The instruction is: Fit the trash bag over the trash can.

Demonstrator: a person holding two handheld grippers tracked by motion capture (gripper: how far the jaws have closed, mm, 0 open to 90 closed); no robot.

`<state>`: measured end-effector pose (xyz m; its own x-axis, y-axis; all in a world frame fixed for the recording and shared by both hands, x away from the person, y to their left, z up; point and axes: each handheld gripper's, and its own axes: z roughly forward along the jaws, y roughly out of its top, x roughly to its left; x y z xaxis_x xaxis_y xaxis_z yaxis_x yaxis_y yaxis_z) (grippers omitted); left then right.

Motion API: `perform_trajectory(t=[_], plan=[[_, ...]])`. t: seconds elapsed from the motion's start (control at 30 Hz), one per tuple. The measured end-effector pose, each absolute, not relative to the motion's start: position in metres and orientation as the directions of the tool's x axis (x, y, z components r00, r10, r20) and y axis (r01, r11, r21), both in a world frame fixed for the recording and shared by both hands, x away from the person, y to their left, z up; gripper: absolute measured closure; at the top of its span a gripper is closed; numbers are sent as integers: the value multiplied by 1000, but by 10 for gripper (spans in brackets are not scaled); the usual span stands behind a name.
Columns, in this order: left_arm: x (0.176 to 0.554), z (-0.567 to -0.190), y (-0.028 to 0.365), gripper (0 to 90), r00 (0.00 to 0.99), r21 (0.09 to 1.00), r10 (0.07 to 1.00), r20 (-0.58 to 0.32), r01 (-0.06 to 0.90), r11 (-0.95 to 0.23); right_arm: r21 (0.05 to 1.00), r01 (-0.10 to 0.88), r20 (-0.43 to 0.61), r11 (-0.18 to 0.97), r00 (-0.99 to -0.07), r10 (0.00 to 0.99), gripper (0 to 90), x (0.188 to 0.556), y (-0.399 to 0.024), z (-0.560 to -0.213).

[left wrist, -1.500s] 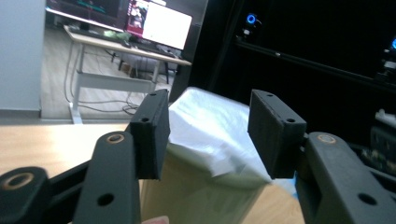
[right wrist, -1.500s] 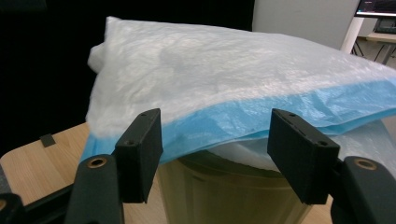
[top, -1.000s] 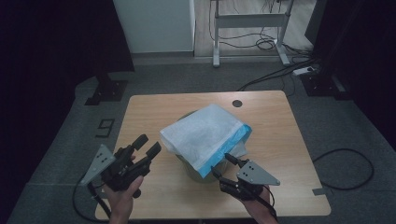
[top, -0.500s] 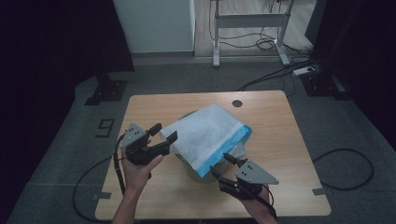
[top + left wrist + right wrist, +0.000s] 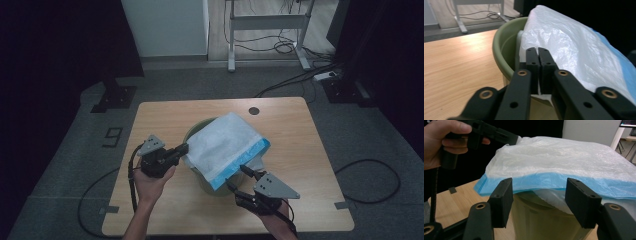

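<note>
The worktop [image 5: 165,120] carries a green bucket [image 5: 501,45] with a white bag [image 5: 225,142] draped over it. The left gripper [image 5: 184,148] has moved in, fingers just clamped on the bag's edge. The right gripper [image 5: 238,177] is unmoved, fingers apart below the blue hem.

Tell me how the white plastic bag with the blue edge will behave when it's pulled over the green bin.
The plastic bag is probably floppy: it drapes and sags over the green bin. It looks thin and crinkled, so likely very light and easy to tear. Its glossy film may slip, though the left gripper has just closed on a fold of it.
</note>
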<state>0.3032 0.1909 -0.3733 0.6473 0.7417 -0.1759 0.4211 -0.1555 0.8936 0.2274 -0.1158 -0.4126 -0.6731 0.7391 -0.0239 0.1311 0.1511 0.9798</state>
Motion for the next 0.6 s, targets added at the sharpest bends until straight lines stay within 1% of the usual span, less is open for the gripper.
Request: perform_trajectory(t=[0.17, 0.3, 0.5, 0.6], plan=[[299, -375, 195, 900, 654, 900, 736, -174, 409, -151, 981, 133, -17, 141, -669, 743, 390, 228, -118, -412], [294, -374, 201, 900, 648, 912, 741, -175, 389, -125, 982, 133, -12, 134, -664, 748, 390, 228, -121, -411], [278, -374, 218, 900, 632, 932, 756, -170, 351, -84, 984, 135, 3, 114, -654, 756, 389, 226, -130, -409], [268, -376, 229, 900, 627, 939, 755, -189, 342, -48, 985, 137, 7, 109, -652, 758, 388, 224, -133, -408]])
